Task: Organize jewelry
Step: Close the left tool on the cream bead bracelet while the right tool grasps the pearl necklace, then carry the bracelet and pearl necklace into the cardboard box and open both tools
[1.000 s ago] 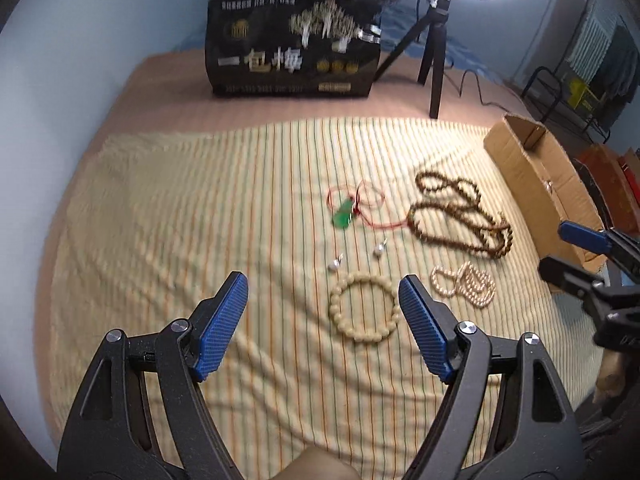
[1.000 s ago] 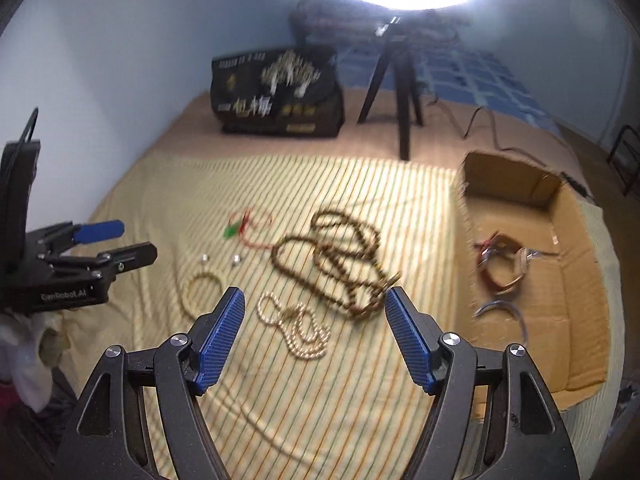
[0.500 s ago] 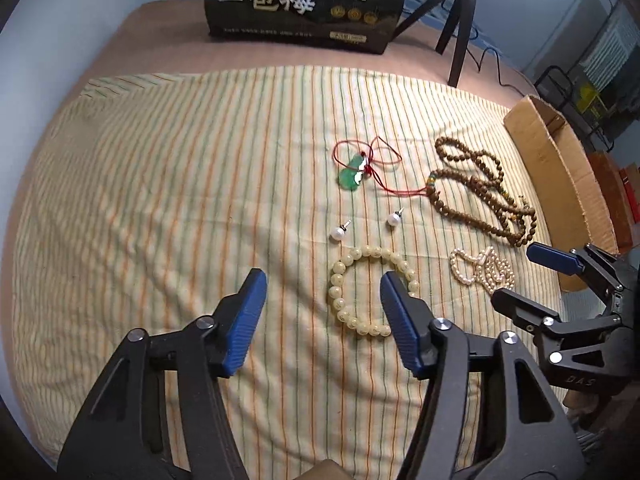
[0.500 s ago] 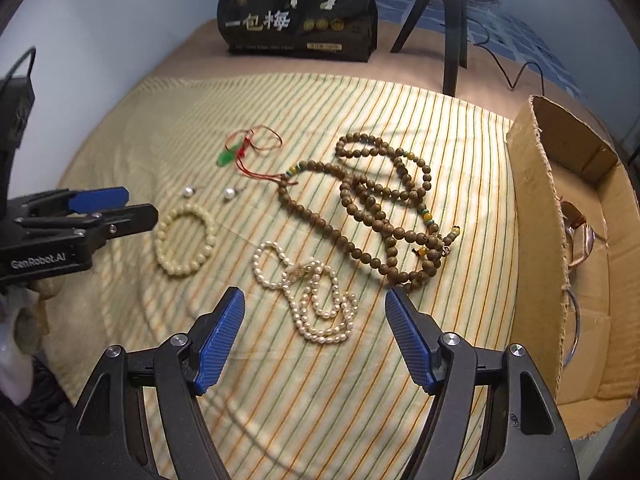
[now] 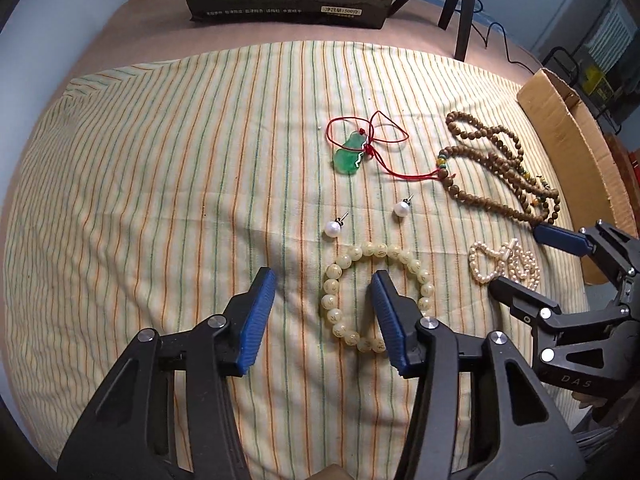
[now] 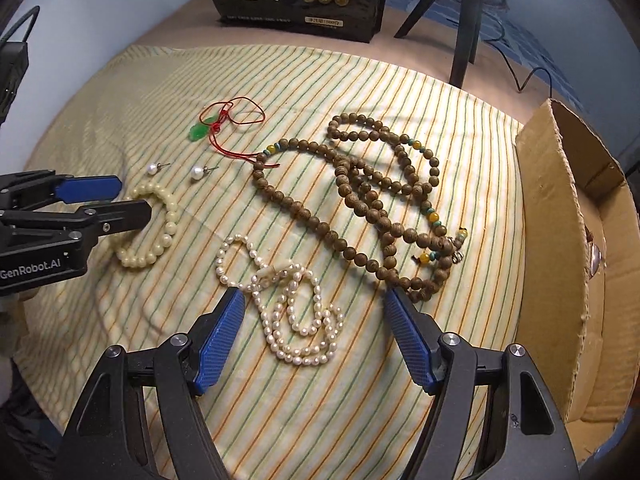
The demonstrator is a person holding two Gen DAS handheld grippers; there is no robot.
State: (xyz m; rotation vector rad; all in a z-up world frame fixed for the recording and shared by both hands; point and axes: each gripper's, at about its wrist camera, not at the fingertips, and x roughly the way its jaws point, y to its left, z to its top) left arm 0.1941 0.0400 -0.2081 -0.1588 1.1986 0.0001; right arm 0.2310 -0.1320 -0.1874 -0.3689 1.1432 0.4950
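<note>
**Clerk:** Item one, cream bead bracelet (image 5: 376, 298). Location: on the striped cloth (image 5: 160, 184), just near-side of the two pearl studs (image 5: 332, 228), with the cardboard box (image 6: 560, 240) well off to its right.

**Keeper:** Handling?

**Clerk:** Judged light. Hard round beads, probably on elastic, so the ring is floppy and the beads likely slippery under flat pads. Best taken across one side of the ring, one pad inside the loop and one outside, pinching a bead or two.

**Keeper:** Left gripper (image 5: 320, 312)?

**Clerk:** Pitched steeply down over the bracelet. Jaws part-way apart and closing. The right pad sits inside the loop, the left pad outside it on bare cloth; the ring's left side lies between them, not yet pinched.

**Keeper:** Item two?

**Clerk:** Pearl strand (image 6: 288, 304), heaped in loose loops between the bracelet and the box, touching the wooden bead necklace (image 6: 360, 200) or just beside it; I cannot tell which. Judged limp, small-beaded, prone to trail and snag. Take it at the thickest bunch.

**Keeper:** Right gripper (image 6: 316, 328)?

**Clerk:** Also angled steeply down, jaws wide apart, straddling the pearl heap, clamped on nothing.

**Keeper:** Remaining stock?

**Clerk:** Green pendant on red cord (image 5: 352, 156), beyond the studs from the bracelet.
</note>
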